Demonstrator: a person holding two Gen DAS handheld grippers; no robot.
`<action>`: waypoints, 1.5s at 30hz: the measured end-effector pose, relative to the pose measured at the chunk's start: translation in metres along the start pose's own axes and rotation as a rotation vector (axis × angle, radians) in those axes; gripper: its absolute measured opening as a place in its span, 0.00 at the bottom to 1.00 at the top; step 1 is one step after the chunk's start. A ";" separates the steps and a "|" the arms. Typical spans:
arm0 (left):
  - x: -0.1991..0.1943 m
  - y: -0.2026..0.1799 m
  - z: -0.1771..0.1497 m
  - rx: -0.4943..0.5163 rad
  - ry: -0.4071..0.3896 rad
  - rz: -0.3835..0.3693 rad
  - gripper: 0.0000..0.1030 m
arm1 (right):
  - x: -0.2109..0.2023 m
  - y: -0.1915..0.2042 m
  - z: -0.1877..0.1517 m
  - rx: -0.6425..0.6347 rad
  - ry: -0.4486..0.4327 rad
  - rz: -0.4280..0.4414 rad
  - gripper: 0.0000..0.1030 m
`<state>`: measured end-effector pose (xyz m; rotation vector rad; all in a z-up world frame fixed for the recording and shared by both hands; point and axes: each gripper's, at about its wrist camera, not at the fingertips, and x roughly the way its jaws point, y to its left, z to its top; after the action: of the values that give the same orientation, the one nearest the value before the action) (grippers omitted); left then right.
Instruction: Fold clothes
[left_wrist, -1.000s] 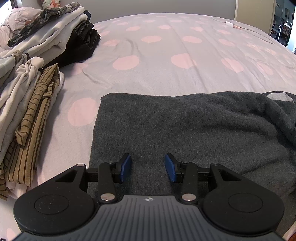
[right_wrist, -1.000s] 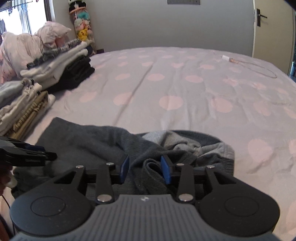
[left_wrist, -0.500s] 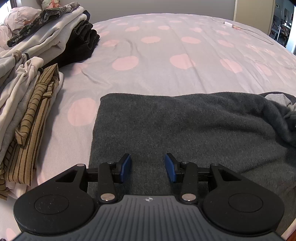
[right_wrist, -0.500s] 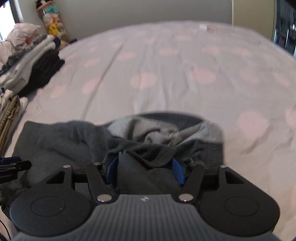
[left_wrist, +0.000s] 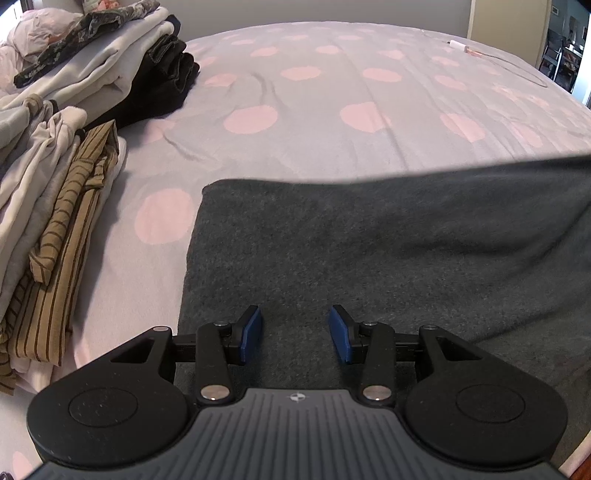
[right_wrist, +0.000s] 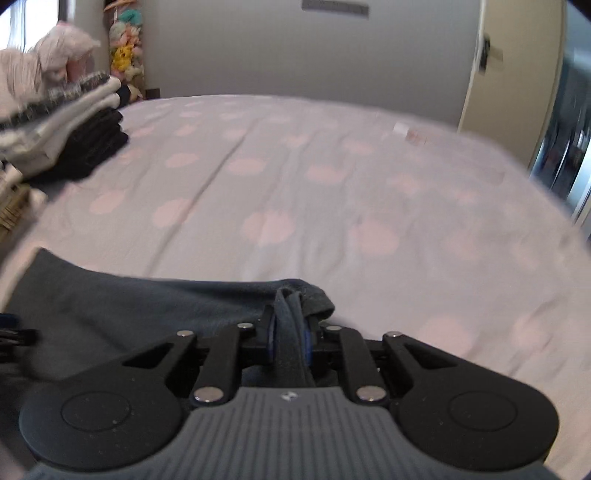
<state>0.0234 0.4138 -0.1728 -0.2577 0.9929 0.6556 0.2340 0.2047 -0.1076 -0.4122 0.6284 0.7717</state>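
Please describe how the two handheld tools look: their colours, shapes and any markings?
The left tool and the right tool look identical. Each has a ribbed grey body with a small round emblem, two round matte black discs at the sides, black linkage arms with silver pivot screws, and blue pads on the fingers. No cables, hands or sleeves are visible.

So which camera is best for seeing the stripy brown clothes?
The left wrist view. There the striped brown garment lies sharp and close in the pile at the left edge of the bed. The right wrist view is blurred and catches only a sliver at its left edge.
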 end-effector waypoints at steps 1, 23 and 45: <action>0.001 0.001 -0.001 -0.001 0.004 0.000 0.47 | 0.006 -0.003 0.003 -0.016 0.010 -0.020 0.15; -0.023 0.003 -0.001 -0.024 -0.113 -0.046 0.50 | -0.013 -0.009 -0.009 0.199 0.044 0.064 0.20; -0.021 0.019 -0.007 -0.089 -0.081 -0.051 0.51 | 0.019 -0.027 -0.022 0.166 0.316 -0.165 0.12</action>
<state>-0.0008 0.4174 -0.1571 -0.3308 0.8780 0.6596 0.2567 0.1843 -0.1328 -0.4308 0.9352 0.4952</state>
